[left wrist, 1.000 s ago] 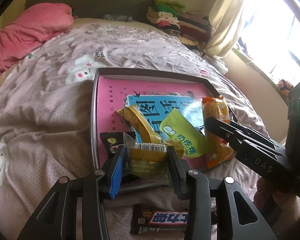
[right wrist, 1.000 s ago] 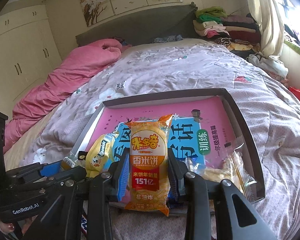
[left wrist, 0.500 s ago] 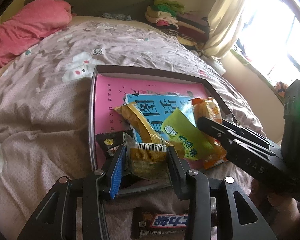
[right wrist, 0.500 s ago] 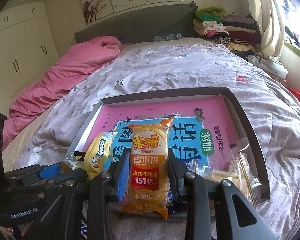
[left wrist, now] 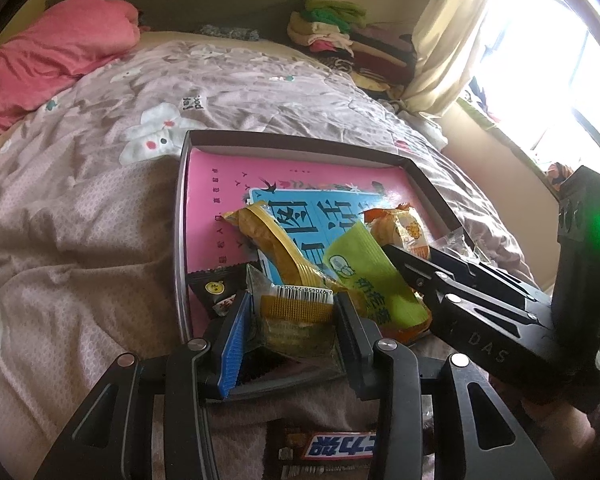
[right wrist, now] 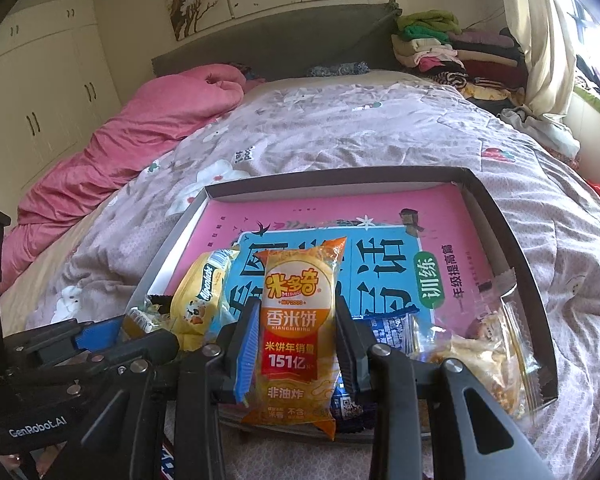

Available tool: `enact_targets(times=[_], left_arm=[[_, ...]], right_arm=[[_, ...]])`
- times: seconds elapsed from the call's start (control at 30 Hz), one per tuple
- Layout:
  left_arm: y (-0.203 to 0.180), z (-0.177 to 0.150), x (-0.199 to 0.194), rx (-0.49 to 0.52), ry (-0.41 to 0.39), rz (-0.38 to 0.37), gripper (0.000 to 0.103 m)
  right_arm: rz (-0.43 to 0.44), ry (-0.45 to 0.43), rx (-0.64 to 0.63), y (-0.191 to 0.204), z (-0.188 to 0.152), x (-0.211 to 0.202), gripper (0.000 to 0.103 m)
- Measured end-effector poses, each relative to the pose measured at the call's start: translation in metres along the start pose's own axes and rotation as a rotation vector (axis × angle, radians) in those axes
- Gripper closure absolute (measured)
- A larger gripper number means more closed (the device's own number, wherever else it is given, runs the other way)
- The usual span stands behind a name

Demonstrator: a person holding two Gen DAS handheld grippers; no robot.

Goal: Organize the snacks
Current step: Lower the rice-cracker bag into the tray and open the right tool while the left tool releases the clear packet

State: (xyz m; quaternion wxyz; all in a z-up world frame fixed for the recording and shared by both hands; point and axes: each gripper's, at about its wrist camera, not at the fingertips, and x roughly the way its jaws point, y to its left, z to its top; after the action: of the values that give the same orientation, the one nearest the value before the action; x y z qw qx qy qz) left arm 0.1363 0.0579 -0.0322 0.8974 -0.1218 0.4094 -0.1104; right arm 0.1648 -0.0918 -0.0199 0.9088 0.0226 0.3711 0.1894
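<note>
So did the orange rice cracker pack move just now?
Yes. The rice cracker pack, clamped in the right gripper, has moved forward over the box. In the left view it now sits farther over the book.

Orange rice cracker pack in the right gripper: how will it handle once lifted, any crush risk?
Probably light: the rice cracker pack looks puffy, held upright in the right gripper. Its glossy film may slip, since the jaws pinch only the middle. The round crackers inside likely crack under a hard squeeze, so a gentle grip seems wise over the tray.
</note>
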Motion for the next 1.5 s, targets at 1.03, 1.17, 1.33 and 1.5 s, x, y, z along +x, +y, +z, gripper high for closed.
enact_targets(times=[1.03,1.17,1.33,1.5], left_arm=[[-0.002,-0.003,0.000,0.001,0.010,-0.011,0.057],[-0.001,-0.003,-0.001,-0.002,0.011,-0.011,0.055],[0.000,-0.003,-0.001,-0.008,0.014,-0.017,0.051],[-0.001,-0.003,-0.003,-0.004,0.018,-0.013,0.048]], right_arm=[[-0.025,0.025,0.013,-0.006,-0.010,-0.011,0.065],[-0.023,0.028,0.014,-0.006,-0.012,-0.013,0.065],[-0.024,0.026,0.012,-0.007,-0.012,-0.014,0.064],[-0.027,0.024,0.010,-0.007,-0.012,-0.016,0.064]])
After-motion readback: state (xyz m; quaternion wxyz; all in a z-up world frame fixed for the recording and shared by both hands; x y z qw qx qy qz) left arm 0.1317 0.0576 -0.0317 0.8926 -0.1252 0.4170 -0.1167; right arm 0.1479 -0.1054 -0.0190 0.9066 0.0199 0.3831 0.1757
